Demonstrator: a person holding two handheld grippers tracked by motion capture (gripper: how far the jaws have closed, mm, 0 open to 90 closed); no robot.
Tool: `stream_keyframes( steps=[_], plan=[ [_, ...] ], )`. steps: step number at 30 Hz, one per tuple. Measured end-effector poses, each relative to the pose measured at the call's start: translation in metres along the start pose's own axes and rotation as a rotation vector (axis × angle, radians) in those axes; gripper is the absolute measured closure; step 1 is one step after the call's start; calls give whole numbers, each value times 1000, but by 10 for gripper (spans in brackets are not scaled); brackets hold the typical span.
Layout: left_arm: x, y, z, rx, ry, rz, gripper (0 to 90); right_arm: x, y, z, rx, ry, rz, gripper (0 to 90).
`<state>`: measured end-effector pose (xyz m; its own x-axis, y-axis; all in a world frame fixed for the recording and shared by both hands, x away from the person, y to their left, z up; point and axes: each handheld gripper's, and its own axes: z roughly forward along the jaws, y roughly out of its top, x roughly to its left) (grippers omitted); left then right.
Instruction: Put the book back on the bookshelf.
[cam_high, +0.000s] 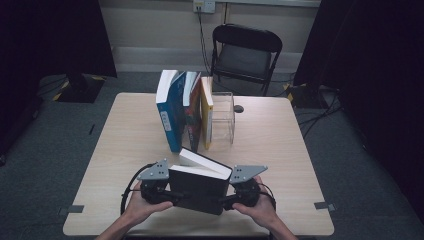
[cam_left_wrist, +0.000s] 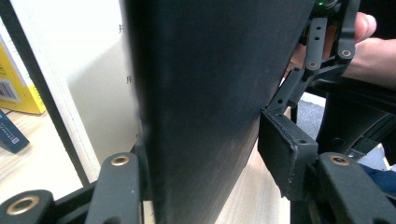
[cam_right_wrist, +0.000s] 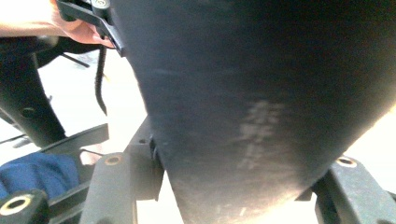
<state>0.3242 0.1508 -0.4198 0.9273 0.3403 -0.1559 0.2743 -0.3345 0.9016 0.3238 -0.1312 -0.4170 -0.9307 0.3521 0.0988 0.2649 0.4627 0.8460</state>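
Near the table's (cam_high: 125, 130) front edge, both tongs — left (cam_high: 175, 196) loosened, right (cam_high: 226, 200) clamped — flank a black book (cam_high: 197, 187).

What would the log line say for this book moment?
left gripper: jaws open around black book | right gripper: gripping book | book: upright on table | shelf books: leaning
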Motion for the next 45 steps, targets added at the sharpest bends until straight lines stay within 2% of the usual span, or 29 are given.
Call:
stream_keyframes(
  steps=[3, 6, 8, 10, 13, 16, 18, 20, 22, 24, 29, 36, 40, 43, 45],
  plan=[
    [1, -2, -3, 28, 32, 25, 452, -1, 0, -2, 1, 4, -9, 446],
    [9, -8, -13, 26, 75, -22, 405, -2, -2, -4, -11, -7, -3, 483],
    [15, -13, -18, 28, 101, -55, 422, -4, -2, -6, -17, -14, 10, 488],
    [18, -13, -16, 36, 97, -60, 470, -4, -2, -6, -20, -20, 11, 482],
    [17, -13, -12, 47, 103, -57, 425, -3, 0, -4, -41, -18, 25, 467],
    [18, -15, -10, 39, 107, -69, 425, 4, 5, 4, -26, -61, 7, 414],
    [18, -16, -8, 44, 108, -82, 397, 5, 6, 7, -40, -78, 5, 471],
    [18, -17, -4, 53, 126, -81, 389, 2, 6, 7, -42, -67, 11, 487],
    [20, -17, -3, 56, 118, -86, 365, 3, 7, 7, -40, -64, 10, 509],
    [20, -18, -2, 56, 114, -94, 348, 4, 7, 7, -37, -70, 0, 516],
    [21, -19, -4, 59, 137, -97, 336, 6, 6, 3, -34, -95, -13, 522],
    [29, -27, -1, 124, 197, -115, 291, -1, -3, -12, -38, -147, 6, 525],
    [40, -31, 0, 171, 232, -153, 253, -8, -8, -21, -40, -177, 25, 525],
    [49, -36, 0, 208, 259, -207, 225, -14, -10, -26, -44, -199, 41, 525],
    [53, -39, 0, 237, 298, -225, 232, -19, -12, -29, -46, -216, 54, 525]
  ],
)
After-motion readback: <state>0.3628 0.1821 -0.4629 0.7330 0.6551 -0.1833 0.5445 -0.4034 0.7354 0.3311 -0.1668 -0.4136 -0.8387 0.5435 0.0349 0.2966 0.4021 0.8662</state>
